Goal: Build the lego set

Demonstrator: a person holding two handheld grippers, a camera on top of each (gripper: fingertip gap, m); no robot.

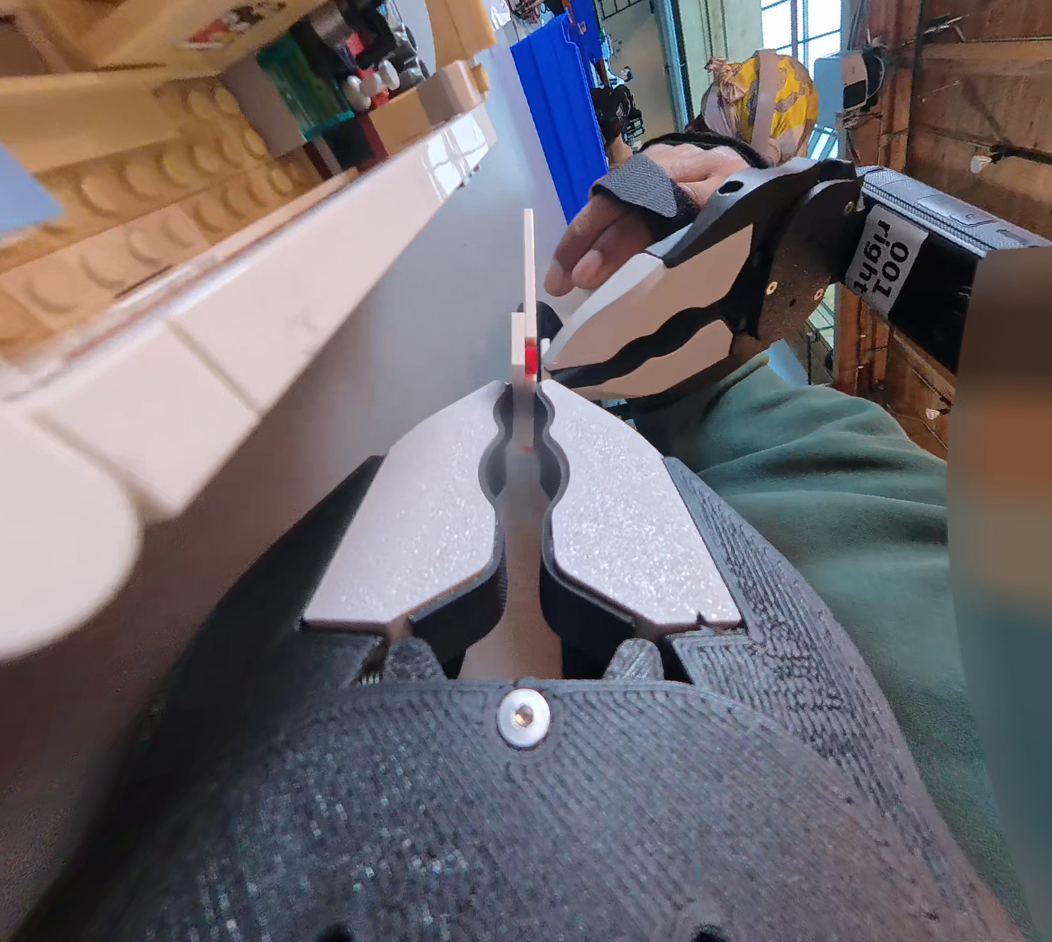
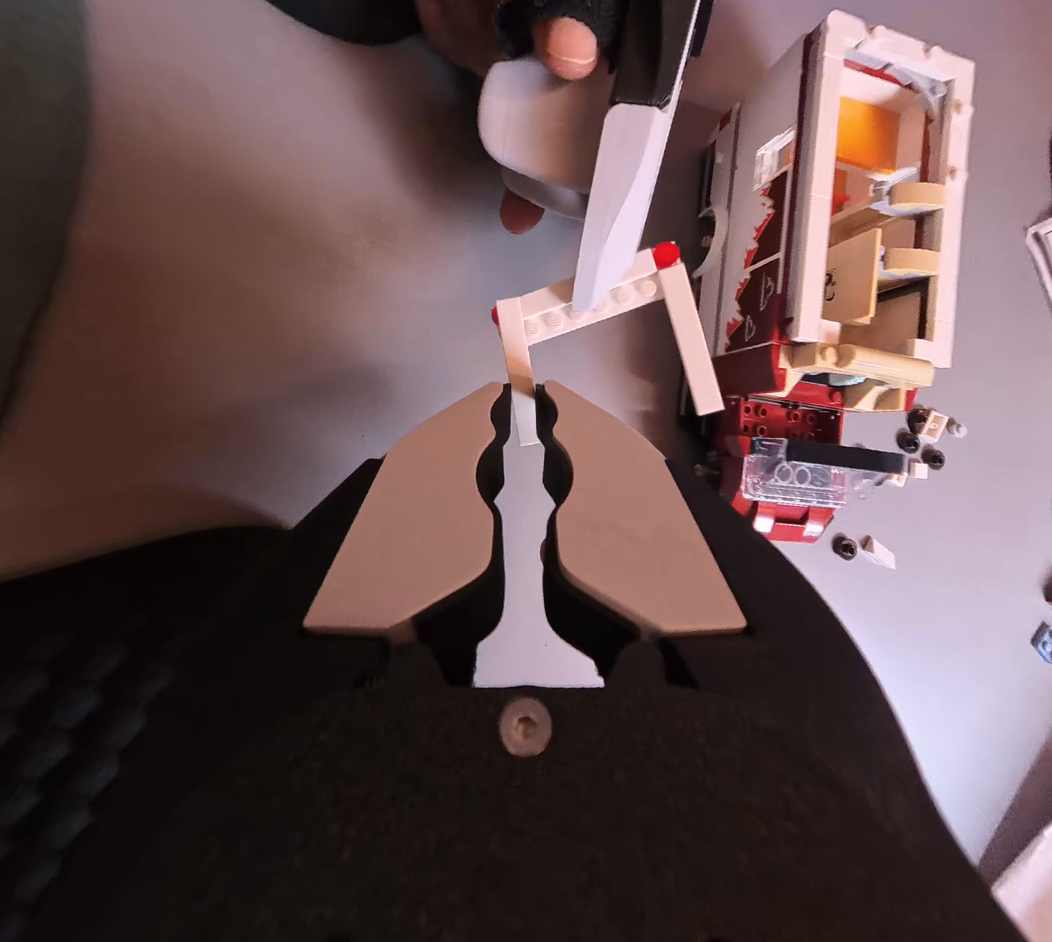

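- Left claw (image 1: 524,386), in the left wrist view, is nearly closed, its two pale, grainy, wavy-edged fingers (image 1: 438,487) pressed on the edge of a thin white brick frame (image 1: 529,288).
- Seen edge-on here, the frame runs straight away from the camera along the fingers, with a small red stud (image 1: 530,345) on its side.
- Right claw (image 1: 549,365) comes in from the right with its tips at the frame beside the red stud; a hand (image 1: 615,231) in a black strap holds it.
- To the left stands a blurred model of tan and white studded bricks (image 1: 199,163) on the smooth grey surface (image 1: 398,317); a blue bin (image 1: 561,106) lies far off.
- Right claw (image 2: 525,386), in the right wrist view, is closed down on one smooth white leg (image 2: 518,345) of the frame, pads against its two sides.
- Here the frame shows as a U: a studded crossbar (image 2: 546,322) running left to right, slightly tilted, with red studs at both corners and a second leg (image 2: 691,339) hanging free on the right.
- Left claw (image 2: 589,297) descends from the far side onto the crossbar.
- On the right of the surface (image 2: 256,231) lies a dark red, white and tan brick vehicle (image 2: 854,231), with small loose pieces (image 2: 879,553) near it.
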